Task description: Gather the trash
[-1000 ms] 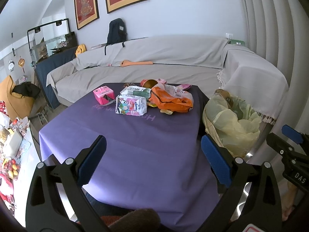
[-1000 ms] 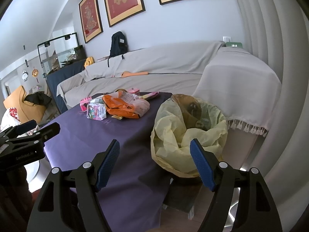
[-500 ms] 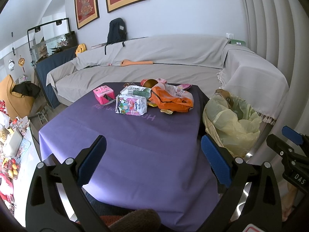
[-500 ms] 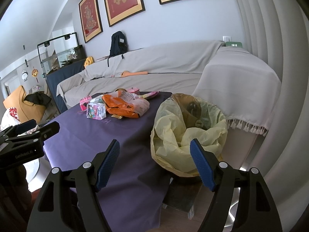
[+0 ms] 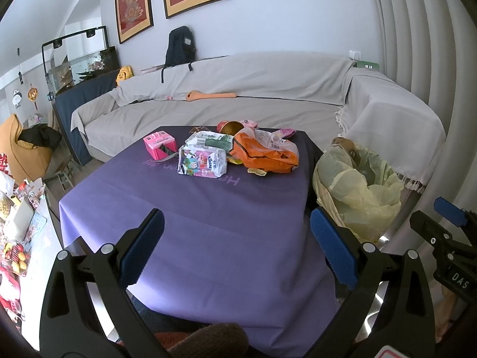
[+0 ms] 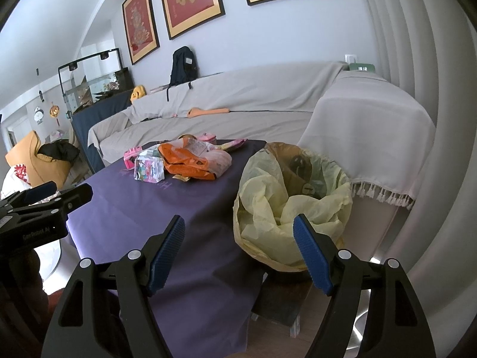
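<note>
A heap of trash lies at the far end of a purple-clothed table: an orange plastic bag, a crumpled colourful packet, a pink box and a gold-lined cup. A bin lined with a pale yellow bag stands off the table's right edge. My left gripper is open over the near part of the table, holding nothing. My right gripper is open too, between the table corner and the bin. The trash heap also shows in the right wrist view.
A grey-covered sofa wraps behind the table, with a black backpack on its back and an orange object on the seat. An orange beanbag and a fish tank stand at left. White curtains hang at right.
</note>
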